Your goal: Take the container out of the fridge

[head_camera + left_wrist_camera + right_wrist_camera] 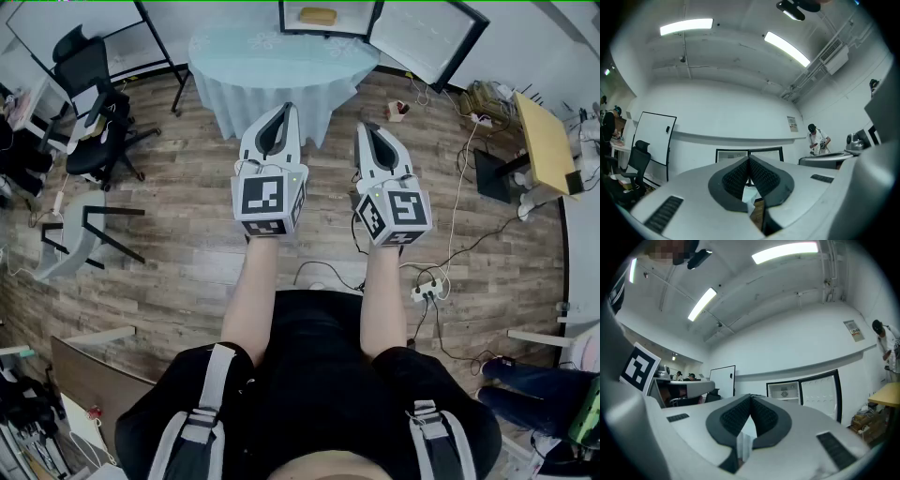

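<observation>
Forearms (253,300) out front, left gripper (285,109) and right gripper (367,128) jaws pressed together on nothing, container (318,16) dead ahead at top centre inside open fridge (374,21).

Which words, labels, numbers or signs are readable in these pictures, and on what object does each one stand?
No text can be read in any view.
Wall notice: print too small to read.
Left gripper, marker cube: black-and-white square pattern only, no letters.
Right gripper, marker cube: the same kind of pattern, no letters.
</observation>
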